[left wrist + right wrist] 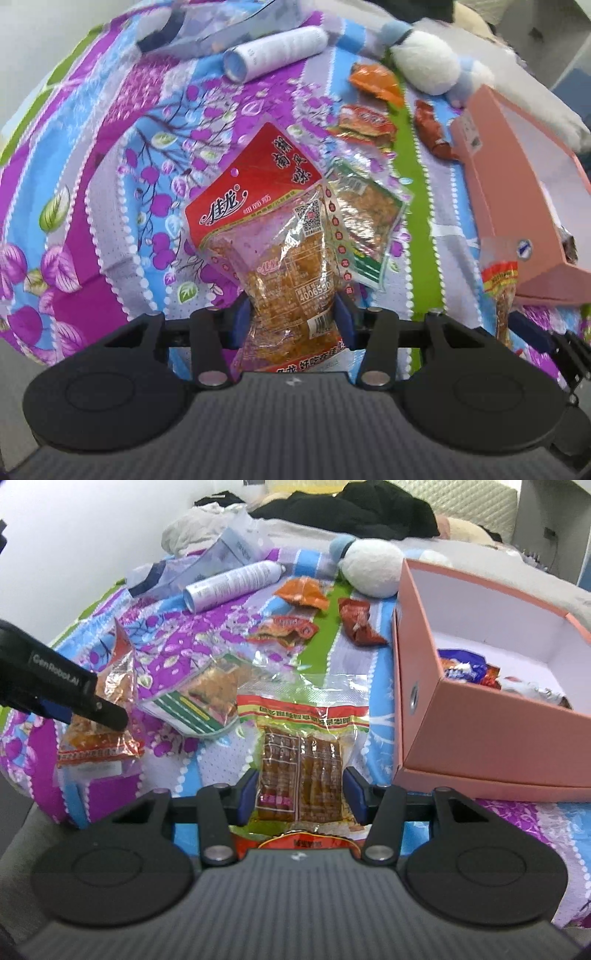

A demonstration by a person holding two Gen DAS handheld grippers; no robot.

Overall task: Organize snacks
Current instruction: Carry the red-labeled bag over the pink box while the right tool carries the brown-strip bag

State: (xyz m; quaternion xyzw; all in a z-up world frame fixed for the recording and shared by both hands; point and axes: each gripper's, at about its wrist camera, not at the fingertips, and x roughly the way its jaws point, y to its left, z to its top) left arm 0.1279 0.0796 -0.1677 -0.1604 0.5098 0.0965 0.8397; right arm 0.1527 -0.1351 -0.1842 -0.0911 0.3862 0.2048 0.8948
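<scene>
My left hand-held gripper [291, 321] clamps a red-topped clear snack bag [273, 236]; my right hand-held gripper [301, 794] clamps a brown-strip pack [301, 760] (lower edges hidden).

We see a bedsheet [110, 206] patterned with purple leaves, blue bands, white dotted stripes and a green strip. Our left packet [258, 206] has a red top over clear film showing orange-brown pieces; our right packet [303, 746] carries red, yellow and green bands over dark brown sticks. The box [480, 734] is salmon pink outside, white inside.
</scene>
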